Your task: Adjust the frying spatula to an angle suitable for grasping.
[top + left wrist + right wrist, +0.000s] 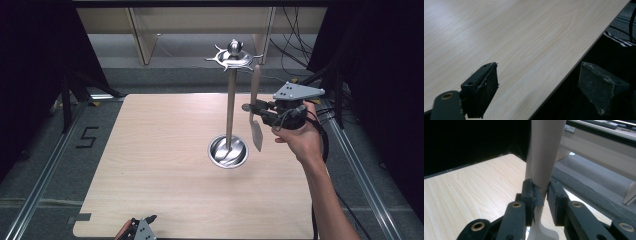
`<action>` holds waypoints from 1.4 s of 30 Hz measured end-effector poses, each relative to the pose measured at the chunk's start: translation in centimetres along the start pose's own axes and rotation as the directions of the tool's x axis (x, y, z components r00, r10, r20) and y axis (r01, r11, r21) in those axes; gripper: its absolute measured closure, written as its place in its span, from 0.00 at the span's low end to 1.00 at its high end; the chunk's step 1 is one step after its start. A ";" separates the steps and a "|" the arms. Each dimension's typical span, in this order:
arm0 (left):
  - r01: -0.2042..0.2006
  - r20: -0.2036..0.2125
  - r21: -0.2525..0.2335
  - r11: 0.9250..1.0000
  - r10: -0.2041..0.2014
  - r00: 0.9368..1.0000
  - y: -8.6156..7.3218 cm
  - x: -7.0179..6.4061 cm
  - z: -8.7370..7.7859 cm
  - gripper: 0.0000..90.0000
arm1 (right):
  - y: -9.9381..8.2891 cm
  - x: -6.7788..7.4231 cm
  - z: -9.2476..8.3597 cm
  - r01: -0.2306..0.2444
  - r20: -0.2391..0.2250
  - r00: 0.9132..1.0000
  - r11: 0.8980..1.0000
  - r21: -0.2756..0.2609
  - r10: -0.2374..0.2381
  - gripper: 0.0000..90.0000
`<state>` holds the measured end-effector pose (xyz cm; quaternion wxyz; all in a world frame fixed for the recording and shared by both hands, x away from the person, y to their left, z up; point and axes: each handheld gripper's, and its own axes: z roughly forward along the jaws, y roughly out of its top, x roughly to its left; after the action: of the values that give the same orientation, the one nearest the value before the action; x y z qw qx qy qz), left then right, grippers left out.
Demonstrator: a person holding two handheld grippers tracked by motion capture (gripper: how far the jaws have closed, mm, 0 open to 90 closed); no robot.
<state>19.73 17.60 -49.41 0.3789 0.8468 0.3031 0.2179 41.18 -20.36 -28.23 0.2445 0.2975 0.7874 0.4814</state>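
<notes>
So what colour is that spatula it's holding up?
Pale beige, like light wood. The spatula shows best in the right gripper view, clamped between the black jaws.

spatula (256, 131) – beige | stand (230, 110) – silver | table (160, 150) – pale woodgrain

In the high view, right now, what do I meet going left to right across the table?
Left tool at the table's near edge → metal stand in its round base → wooden spatula → right tool gripping it → the hand.

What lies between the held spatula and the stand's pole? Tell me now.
Nothing: in the high view, a bare gap of air separates the wooden spatula, clamped in the right tongs, from the metal stand's pole.
</notes>
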 end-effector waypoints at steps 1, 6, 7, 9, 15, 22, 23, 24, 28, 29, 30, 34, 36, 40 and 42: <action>-0.003 0.015 0.007 1.000 0.003 1.000 0.1 0.1 -0.1 0.17 | 0.0 -0.1 0.0 0.005 0.011 1.000 1.000 0.003 -0.005 0.85; -0.001 0.016 0.005 1.000 0.001 1.000 0.0 0.0 -0.1 0.17 | 0.3 0.0 0.4 0.020 0.020 1.000 1.000 0.017 -0.020 0.85; -0.002 0.012 0.005 1.000 0.002 1.000 0.1 0.0 -0.1 0.17 | 0.3 0.1 0.5 0.027 0.036 0.999 1.000 0.007 -0.027 0.85; -0.009 0.013 0.004 1.000 0.008 1.000 0.1 0.1 -0.1 0.17 | 0.2 0.3 0.6 0.005 0.020 1.000 1.000 0.015 -0.005 0.85; -0.010 0.016 0.003 1.000 0.010 1.000 0.1 0.1 -0.1 0.17 | 0.2 0.3 0.5 0.033 0.057 0.998 0.999 0.029 -0.035 0.85; 0.001 0.018 0.001 1.000 -0.001 1.000 0.1 0.0 -0.1 0.17 | 0.3 0.3 0.6 0.045 0.074 0.996 0.999 0.018 -0.046 0.85; 0.002 0.018 0.001 1.000 -0.002 1.000 0.1 0.0 -0.1 0.17 | 0.3 0.4 0.7 0.033 0.069 0.997 0.999 0.021 -0.035 0.85; 0.003 0.018 0.000 1.000 -0.003 1.000 0.1 0.0 -0.1 0.17 | 0.3 0.6 0.7 0.024 0.073 0.997 0.999 0.023 -0.025 0.85; -0.010 0.012 0.004 1.000 0.010 1.000 0.1 0.1 -0.1 0.17 | 0.4 0.6 1.1 0.036 0.069 0.997 0.999 0.007 -0.036 0.85; -0.009 0.013 0.003 1.000 0.009 1.000 0.1 0.0 -0.1 0.17 | 0.4 0.6 1.0 0.023 0.064 0.998 1.000 0.014 -0.024 0.85; -0.006 0.023 -0.004 1.000 0.007 1.000 0.1 0.0 -0.1 0.17 | 0.4 0.6 1.1 0.024 0.056 0.998 1.000 0.017 -0.025 0.85; -0.014 -0.001 -0.008 1.000 0.014 1.000 0.1 0.0 -0.1 0.17 | 0.1 0.7 1.1 0.012 0.057 0.998 1.000 -0.014 -0.011 0.85; -0.001 0.003 -0.013 1.000 0.001 1.000 0.0 -0.1 0.0 0.17 | -0.1 0.6 1.0 -0.002 0.035 0.999 1.000 -0.018 0.003 0.85; 0.002 0.017 -0.013 1.000 -0.002 1.000 0.1 -0.1 -0.1 0.17 | -0.2 0.3 0.7 0.000 0.063 0.998 1.000 -0.014 0.001 0.85; 0.008 0.024 -0.010 1.000 -0.007 1.000 0.1 -0.1 0.0 0.17 | -0.3 0.0 0.6 -0.004 0.054 0.999 1.000 -0.017 0.005 0.85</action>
<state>19.67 17.54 -49.34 0.3876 0.8463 0.3006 0.2079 41.57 -20.11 -28.77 0.2674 0.3100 0.7756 0.4805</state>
